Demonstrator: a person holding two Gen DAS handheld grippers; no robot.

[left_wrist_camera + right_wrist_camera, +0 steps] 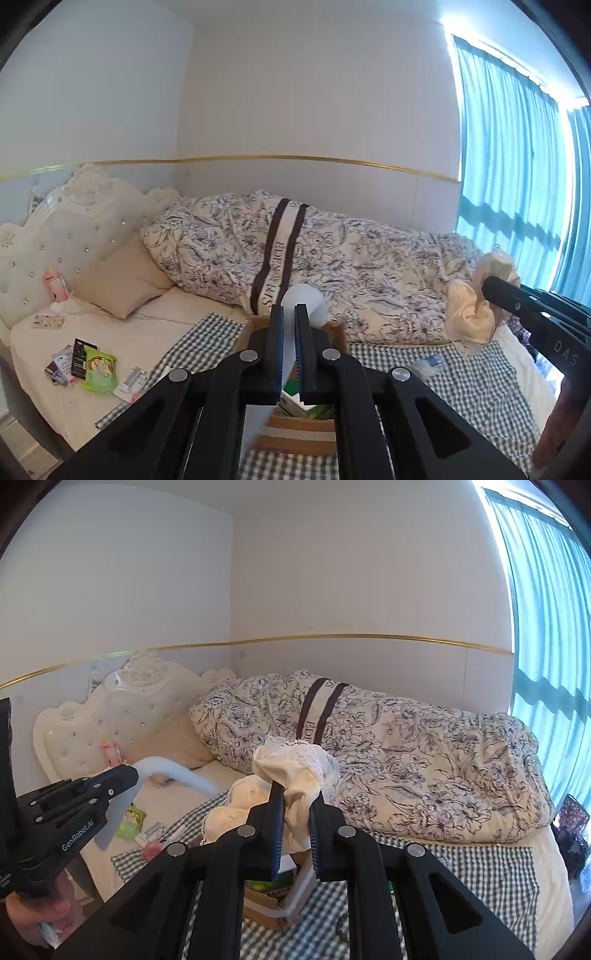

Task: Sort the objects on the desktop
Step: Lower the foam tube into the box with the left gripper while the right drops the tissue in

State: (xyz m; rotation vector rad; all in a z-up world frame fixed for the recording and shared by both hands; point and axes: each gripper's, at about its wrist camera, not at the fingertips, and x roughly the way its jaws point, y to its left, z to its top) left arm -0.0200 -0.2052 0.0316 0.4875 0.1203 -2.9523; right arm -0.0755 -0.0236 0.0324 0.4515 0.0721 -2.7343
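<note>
My left gripper [289, 314] is shut on a pale blue-white bent strip [304, 299], which sticks up past the fingertips. From the right wrist view the left gripper [127, 775] shows at the left, with the strip [177, 771] curving away to the right. My right gripper [297, 805] is shut on a cream cloth with a lace edge [291, 771], bunched over its fingers. In the left wrist view this cloth [467, 310] hangs from the right gripper [491, 290]. Both are held above an open cardboard box [264, 904] with green items inside.
The box [295, 435] sits on a checked cloth [461, 384] on a bed. A floral duvet [332, 251] lies behind and a beige pillow [122, 280] to the left. A green packet [99, 367], small boxes and a pink bottle [56, 286] lie at the left. A plastic bottle [428, 363] rests on the cloth.
</note>
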